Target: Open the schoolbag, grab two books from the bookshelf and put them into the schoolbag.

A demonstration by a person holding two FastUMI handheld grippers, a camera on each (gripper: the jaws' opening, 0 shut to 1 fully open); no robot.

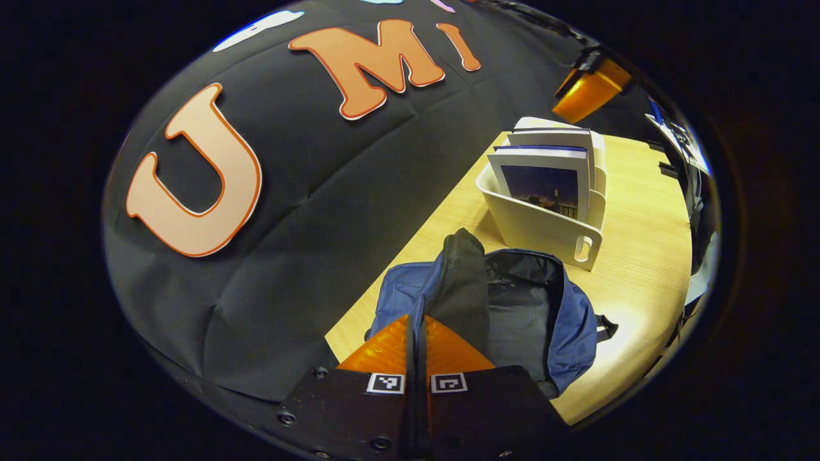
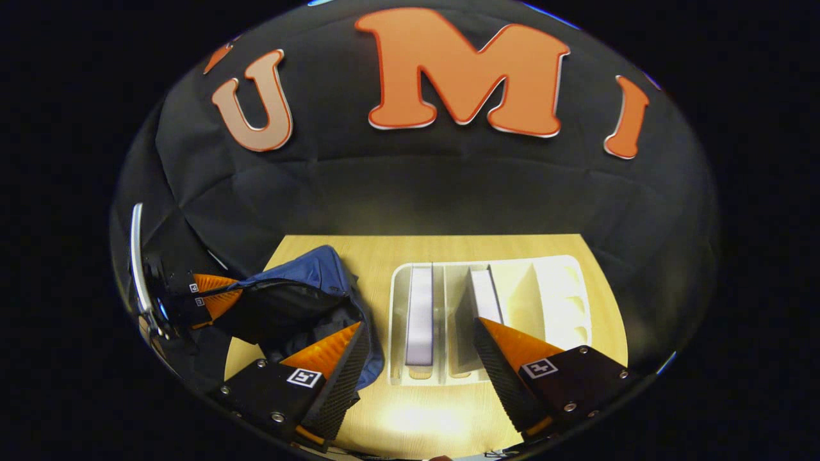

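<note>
Closest to the lens in the left gripper view, the left gripper is seen at the bottom centre with its fingers pressed together on a black flap of the schoolbag, which is held lifted so that the dark inside of the bag is exposed. Just beyond the bag, right of centre, a white bookshelf is set on the wooden table, with two books stood upright in its slots; the nearer book shows a dark picture cover, and the second book is lodged just behind it. At the upper right of that view the right gripper is glimpsed above the shelf. In the right gripper view its two fingers are spread wide apart at the bottom of the frame, empty, with the shelf lying between and beyond them and the bag at the lower left. The opening step is judged done and the first book fetch is in hand. For the next move, the open fingers would need to be lowered astride one book's top edge and closed on it, while the flap is kept raised.
</note>
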